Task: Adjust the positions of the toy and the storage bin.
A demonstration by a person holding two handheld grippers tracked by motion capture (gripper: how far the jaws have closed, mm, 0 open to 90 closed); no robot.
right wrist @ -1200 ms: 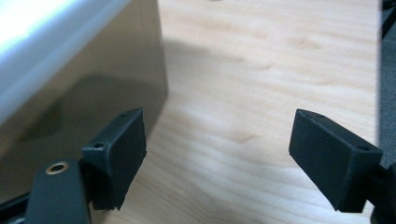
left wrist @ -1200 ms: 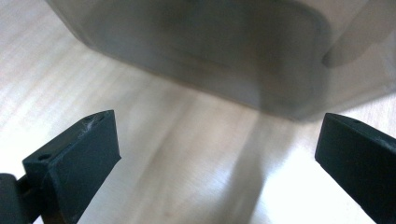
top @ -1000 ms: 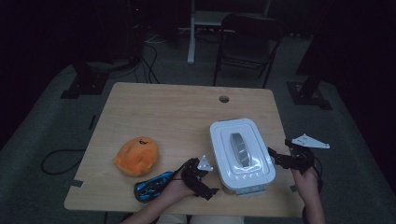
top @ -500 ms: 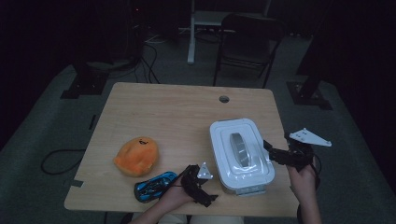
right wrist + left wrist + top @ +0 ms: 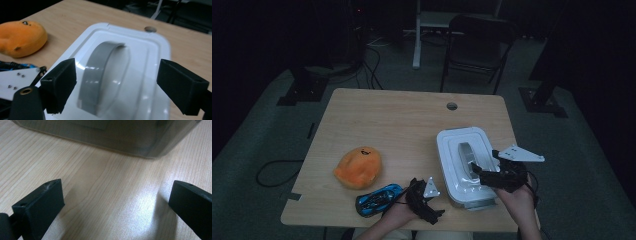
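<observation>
I have a white lidded box [image 5: 467,167] sitting at the near right part of the wooden table [image 5: 402,125], its lid on and a grey handle [image 5: 100,72] arching over the lid's sunken middle. The lid hides whatever is inside, so I cannot tell what the box holds; in the left gripper view its side wall [image 5: 105,135] looks smoky and see-through, but nothing inside it can be made out. My right gripper [image 5: 484,172] hovers over the near right part of the lid with its jaws spread wide to either side of the handle, having just closed a little, with nothing pinched between them. My left gripper [image 5: 424,195] rests low at the near edge, just beside the box, jaws released over bare wood. An orange plush toy [image 5: 358,166] and a blue toy car [image 5: 379,197] lie to the left of it, outside the box.
</observation>
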